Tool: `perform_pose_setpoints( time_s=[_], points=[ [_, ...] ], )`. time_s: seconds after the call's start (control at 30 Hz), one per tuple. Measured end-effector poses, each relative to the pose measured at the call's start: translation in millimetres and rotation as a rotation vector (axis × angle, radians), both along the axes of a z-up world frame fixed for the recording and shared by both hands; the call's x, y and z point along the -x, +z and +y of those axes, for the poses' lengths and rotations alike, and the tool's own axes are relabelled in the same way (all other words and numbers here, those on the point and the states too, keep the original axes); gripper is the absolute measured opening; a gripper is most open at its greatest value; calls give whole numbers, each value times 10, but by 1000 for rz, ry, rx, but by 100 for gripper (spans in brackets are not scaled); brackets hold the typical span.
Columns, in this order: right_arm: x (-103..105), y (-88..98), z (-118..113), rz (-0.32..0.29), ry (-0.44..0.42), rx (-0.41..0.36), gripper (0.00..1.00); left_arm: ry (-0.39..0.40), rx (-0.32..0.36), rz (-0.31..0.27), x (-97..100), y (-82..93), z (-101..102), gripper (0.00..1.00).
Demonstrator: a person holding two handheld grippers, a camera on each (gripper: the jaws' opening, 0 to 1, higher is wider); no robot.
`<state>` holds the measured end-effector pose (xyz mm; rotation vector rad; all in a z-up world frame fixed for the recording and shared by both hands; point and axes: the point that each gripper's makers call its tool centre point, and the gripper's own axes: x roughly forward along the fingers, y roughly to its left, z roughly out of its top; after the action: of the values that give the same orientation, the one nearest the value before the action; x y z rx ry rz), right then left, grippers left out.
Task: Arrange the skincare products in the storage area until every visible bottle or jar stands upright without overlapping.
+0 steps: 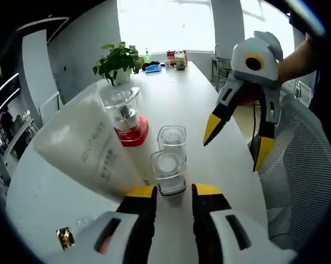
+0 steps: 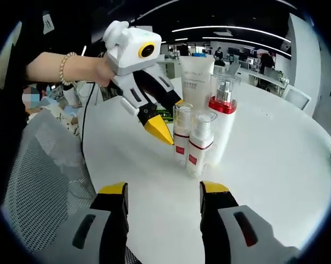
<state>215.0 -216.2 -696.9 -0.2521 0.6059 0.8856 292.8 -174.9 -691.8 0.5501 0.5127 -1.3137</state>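
While the left claw (image 1: 174, 192) sits low over the white bench (image 1: 209, 104) w/ jaws apart, nothing btwn them, the nearest small clear-capped bottle (image 1: 167, 171) stands just ahead of its yellow tips, second small bottle (image 1: 171, 139) right behind it. Left of those: big white tube (image 1: 83, 146), leaning in this view, and a red-collared pump bottle (image 1: 127, 118) w/ clear cap beside it. Right claw (image 1: 237, 132) hangs above the bench on the right side, jaws apart, held by a hand. Potted plant (image 1: 119, 61) at the far end.

Right gripper view: right claw (image 2: 163, 192) apart, empty, well short of the products. All four upright, clustered close: tube (image 2: 196, 80) at back, pump bottle (image 2: 222, 118), two small bottles (image 2: 198, 143) in front. Left claw (image 2: 160, 129) just beside them; a mesh chair (image 2: 39, 176) stands alongside the bench.
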Motion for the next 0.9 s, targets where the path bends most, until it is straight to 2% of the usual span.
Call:
perform_pose_setpoints(
  time_s=[0.3, 0.4, 0.57, 0.9],
  points=[
    [19, 31, 82, -7, 1, 0, 53, 41, -10, -14, 13, 47, 143, 36],
    [13, 23, 91, -6, -1, -3, 53, 59, -2, 0, 39, 67, 192, 35],
    [1, 13, 98, -6, -5, -7, 52, 46, -9, 11, 145, 42, 160, 34],
    [14, -20, 60, -1, -14, -8, 52, 25, -11, 12, 137, 35, 94, 33]
  ],
)
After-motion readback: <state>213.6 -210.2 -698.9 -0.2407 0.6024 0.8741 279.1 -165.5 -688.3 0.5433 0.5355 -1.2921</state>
